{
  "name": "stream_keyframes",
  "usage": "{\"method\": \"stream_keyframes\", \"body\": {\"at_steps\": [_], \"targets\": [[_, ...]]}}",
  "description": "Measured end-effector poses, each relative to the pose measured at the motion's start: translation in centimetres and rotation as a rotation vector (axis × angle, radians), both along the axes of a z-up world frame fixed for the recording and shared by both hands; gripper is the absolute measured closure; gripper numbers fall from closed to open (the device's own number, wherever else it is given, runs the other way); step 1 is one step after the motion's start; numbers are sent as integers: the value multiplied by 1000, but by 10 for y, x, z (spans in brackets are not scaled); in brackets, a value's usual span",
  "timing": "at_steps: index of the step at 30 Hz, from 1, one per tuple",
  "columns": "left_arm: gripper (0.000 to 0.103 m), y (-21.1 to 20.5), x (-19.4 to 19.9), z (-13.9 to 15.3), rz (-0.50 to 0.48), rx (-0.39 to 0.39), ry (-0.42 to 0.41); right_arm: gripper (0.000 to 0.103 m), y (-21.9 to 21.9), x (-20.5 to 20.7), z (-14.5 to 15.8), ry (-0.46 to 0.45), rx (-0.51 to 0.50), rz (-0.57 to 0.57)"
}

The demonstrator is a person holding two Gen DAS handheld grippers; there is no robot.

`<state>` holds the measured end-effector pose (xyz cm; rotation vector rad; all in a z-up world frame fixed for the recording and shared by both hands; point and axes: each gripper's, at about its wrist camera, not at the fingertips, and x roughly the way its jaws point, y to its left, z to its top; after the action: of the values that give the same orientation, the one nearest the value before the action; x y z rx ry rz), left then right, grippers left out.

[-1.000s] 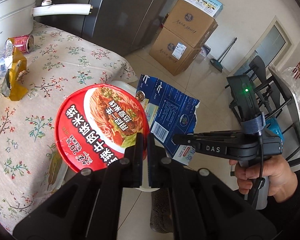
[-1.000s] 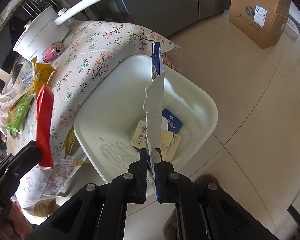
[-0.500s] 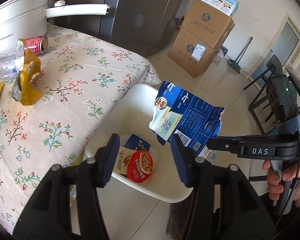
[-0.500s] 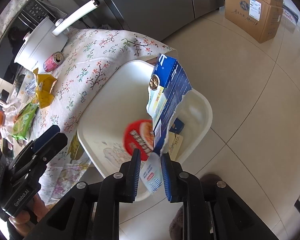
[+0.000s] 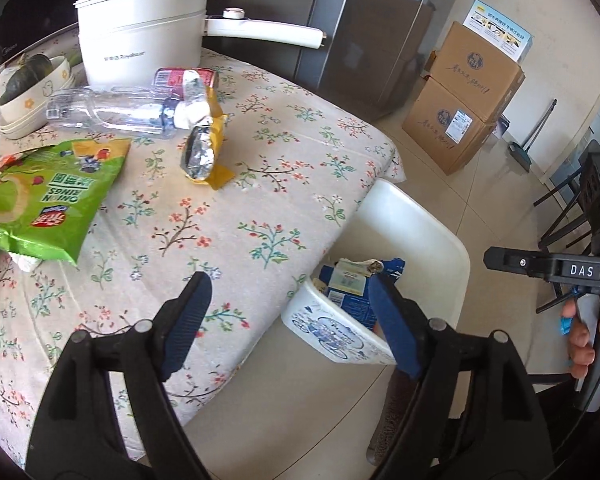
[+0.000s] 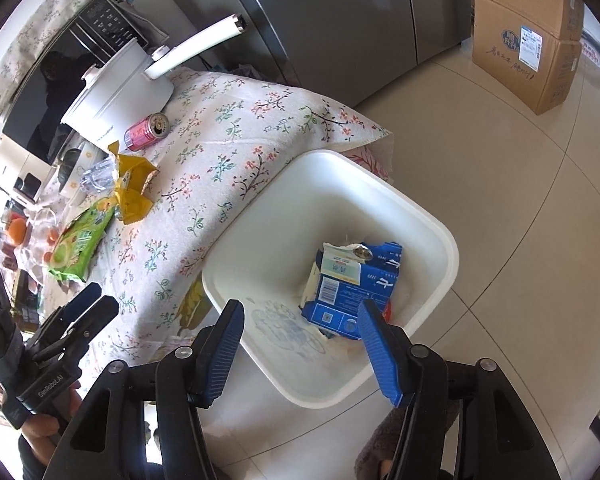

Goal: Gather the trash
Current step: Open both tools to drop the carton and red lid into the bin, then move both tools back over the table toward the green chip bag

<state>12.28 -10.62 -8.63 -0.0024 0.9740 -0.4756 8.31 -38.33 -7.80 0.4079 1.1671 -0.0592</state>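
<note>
A white bin (image 5: 420, 216) (image 6: 380, 184) stands on the floor against the table corner. Inside it lies a torn blue carton (image 5: 352, 284) (image 6: 352, 284), with a sliver of red showing under it. My left gripper (image 5: 288, 280) (image 6: 100, 298) hovers over the table edge, its jaws opening with nothing between them. My right gripper (image 6: 300, 308) hangs above the bin's near rim, jaws also opening and empty. On the floral tablecloth lie a green onion-rings bag (image 5: 56, 200) (image 6: 82, 244), a yellow foil wrapper (image 5: 204, 148) (image 6: 134, 184), a clear plastic bottle (image 5: 112, 110) and a red can (image 5: 172, 78) (image 6: 146, 130).
A white electric pot (image 5: 140, 36) with a long handle stands at the table's back. Beside it are stacked bowls (image 5: 28, 96) holding a dark squash. Cardboard boxes (image 5: 464, 112) sit on the tiled floor by the grey fridge (image 5: 380, 20). Dark chairs stand at the right.
Both grippers went from shut to open. The red noodle lid left my left gripper and the blue carton left my right one; both dropped into the bin. My left gripper swung towards the table.
</note>
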Motion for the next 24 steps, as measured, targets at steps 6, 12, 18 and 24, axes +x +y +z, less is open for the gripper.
{"method": "stream_keyframes", "body": {"at_steps": [6, 12, 18, 24], "targets": [[20, 48, 4, 9, 112, 37, -13, 31, 41, 16, 12, -24, -65, 80], [11, 89, 5, 17, 199, 70, -30, 29, 82, 32, 19, -32, -89, 143], [8, 129, 2, 25, 280, 66, -21, 25, 123, 50, 27, -57, -115, 198], [8, 160, 7, 29, 334, 11, -21, 24, 159, 69, 29, -71, -112, 256]]}}
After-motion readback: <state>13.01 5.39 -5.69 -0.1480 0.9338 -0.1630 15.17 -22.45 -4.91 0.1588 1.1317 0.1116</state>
